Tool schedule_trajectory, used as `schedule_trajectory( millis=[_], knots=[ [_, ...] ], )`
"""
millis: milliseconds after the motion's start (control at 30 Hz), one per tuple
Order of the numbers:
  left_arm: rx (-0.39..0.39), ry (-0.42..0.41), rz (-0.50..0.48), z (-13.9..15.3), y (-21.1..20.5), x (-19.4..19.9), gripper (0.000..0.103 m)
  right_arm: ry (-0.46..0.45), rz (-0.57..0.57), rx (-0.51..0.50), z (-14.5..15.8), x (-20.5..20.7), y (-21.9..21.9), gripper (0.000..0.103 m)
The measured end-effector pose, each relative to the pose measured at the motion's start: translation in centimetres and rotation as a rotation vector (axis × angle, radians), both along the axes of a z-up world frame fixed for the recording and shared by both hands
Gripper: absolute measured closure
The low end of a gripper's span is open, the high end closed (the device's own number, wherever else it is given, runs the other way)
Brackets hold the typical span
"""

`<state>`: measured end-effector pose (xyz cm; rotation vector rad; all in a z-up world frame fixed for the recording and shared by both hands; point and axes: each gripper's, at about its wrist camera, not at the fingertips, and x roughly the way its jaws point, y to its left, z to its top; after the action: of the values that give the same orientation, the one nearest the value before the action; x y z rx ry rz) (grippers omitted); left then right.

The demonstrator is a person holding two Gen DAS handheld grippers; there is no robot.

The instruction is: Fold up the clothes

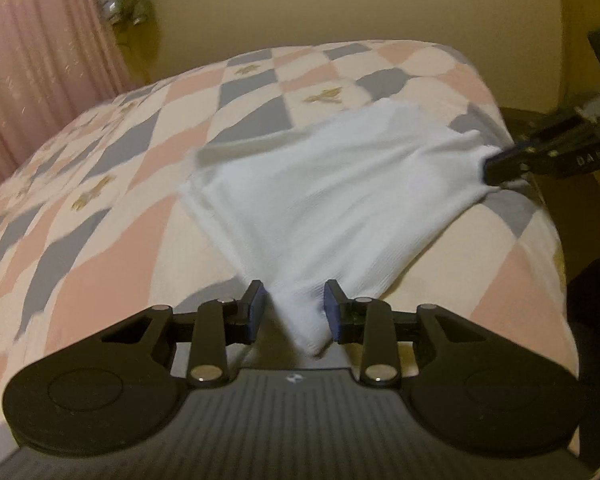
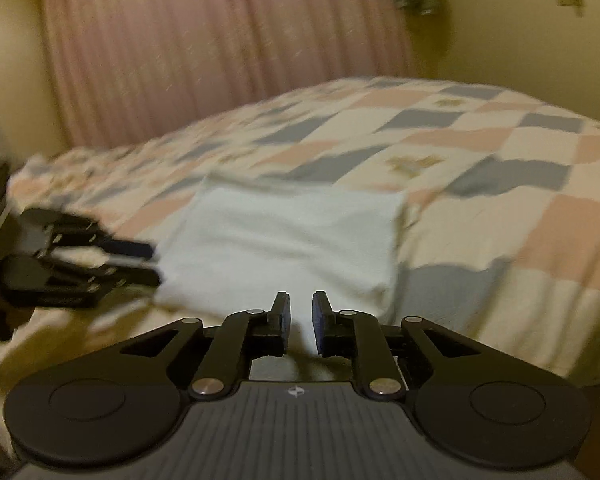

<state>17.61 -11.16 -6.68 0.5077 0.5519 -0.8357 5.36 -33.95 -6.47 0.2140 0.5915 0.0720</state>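
A white folded garment [image 1: 320,196] lies on the checked bedspread [image 1: 120,184] near the bed's near corner. In the left wrist view my left gripper [image 1: 294,304] has a corner of the white garment between its blue pads, with gaps at both sides, so the jaws stand partly open around the cloth. My right gripper [image 1: 496,164] comes in from the right and is pinched on the garment's far corner. In the right wrist view the garment [image 2: 284,236] lies ahead, my right gripper [image 2: 300,316] holds its near edge, and my left gripper [image 2: 148,260] is at its left corner.
The bed has a pink, grey and cream checked cover [image 2: 480,168]. Pink curtains [image 2: 220,48] hang behind it and a yellow wall [image 1: 340,8] stands beyond. The bed's edge [image 1: 556,248] drops off at the right, with a dark object [image 1: 596,320] beside it.
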Motion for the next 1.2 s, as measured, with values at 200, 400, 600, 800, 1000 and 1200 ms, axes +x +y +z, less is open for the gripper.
schedule_trajectory(
  millis=[200, 400, 600, 800, 1000, 1200],
  knots=[
    [0.008, -0.064, 0.004, 1.4, 1.1, -0.8, 0.074, 0.063, -0.017, -0.032, -1.3, -0.7, -1.0, 0.099],
    [-0.021, -0.050, -0.038, 1.3, -1.8, -0.5, 0.074, -0.022, -0.031, -0.069, 1.0, 0.1, -0.3, 0.087],
    [-0.008, -0.003, -0.018, 0.0, -0.7, 0.6, 0.074, 0.039, -0.032, -0.058, -0.9, 4.0, -0.3, 0.088],
    [-0.017, -0.005, 0.008, 0.7, -0.1, 0.4, 0.074, 0.051, -0.065, -0.046, -0.9, 1.7, -1.3, 0.095],
    [0.036, -0.005, 0.017, 0.2, -1.1, 0.0, 0.075, 0.038, -0.078, -0.066, 0.1, -0.1, -0.5, 0.083],
    [0.053, -0.008, 0.028, 0.3, -1.6, -0.1, 0.075, 0.094, -0.065, -0.075, -0.7, 0.6, 0.5, 0.075]
  ],
)
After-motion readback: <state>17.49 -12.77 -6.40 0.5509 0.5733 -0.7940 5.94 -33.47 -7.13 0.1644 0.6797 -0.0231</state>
